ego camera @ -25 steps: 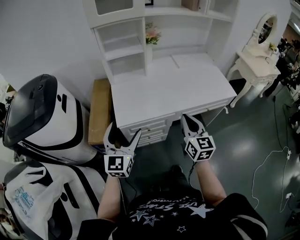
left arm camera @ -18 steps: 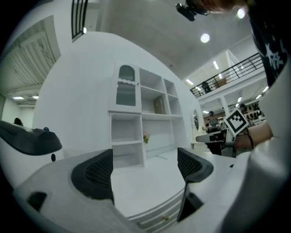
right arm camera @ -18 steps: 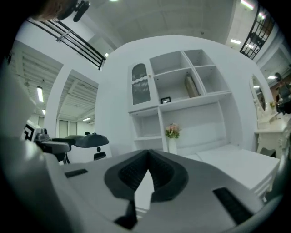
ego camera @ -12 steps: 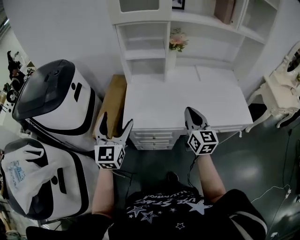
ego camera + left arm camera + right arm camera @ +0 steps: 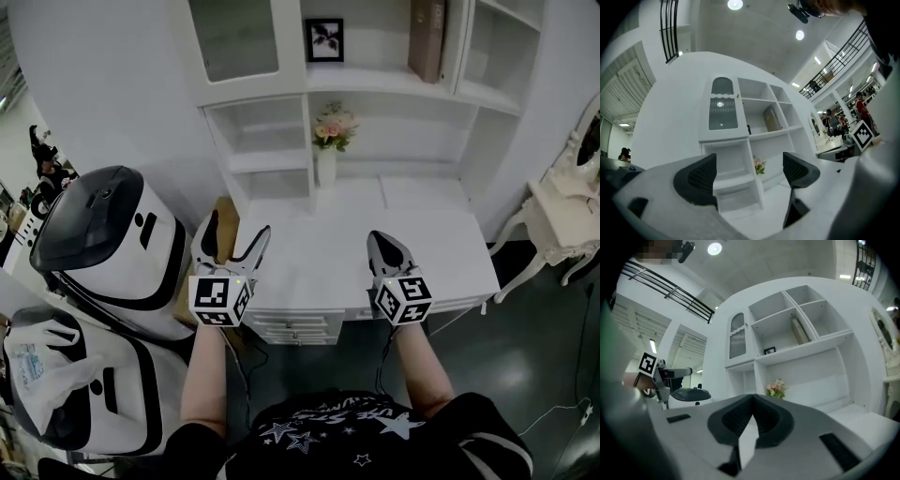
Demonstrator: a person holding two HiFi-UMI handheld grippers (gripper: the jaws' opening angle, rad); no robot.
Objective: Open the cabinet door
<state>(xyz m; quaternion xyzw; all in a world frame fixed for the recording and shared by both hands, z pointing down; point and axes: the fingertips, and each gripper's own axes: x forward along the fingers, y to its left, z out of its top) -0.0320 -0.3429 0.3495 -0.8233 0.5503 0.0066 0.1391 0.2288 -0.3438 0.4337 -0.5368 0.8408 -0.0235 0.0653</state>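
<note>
We hold two hand-held grippers by the white tabletop (image 5: pixel 431 253): the left hand-held gripper (image 5: pixel 234 230) with jaws spread apart and empty, the right hand-held gripper (image 5: pixel 382 242) with jaws pressed together on nothing. The one cabinet door (image 5: pixel 232 37), glass-fronted, sits shut at the upper left of the hutch (image 5: pixel 403 94), well apart from both. We count one framed picture (image 5: pixel 324 39), one vase of flowers (image 5: pixel 328 141) and two white-and-black machines (image 5: pixel 103 244) at left. The floor (image 5: pixel 525 356) is dark.

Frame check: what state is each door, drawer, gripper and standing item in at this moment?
White glass-panelled cabinet door: closed.
White desk drawers: closed.
Left gripper: open, nothing between its jaws.
Right gripper: shut, empty.
White vase of pink flowers: upright on the desk.
</note>
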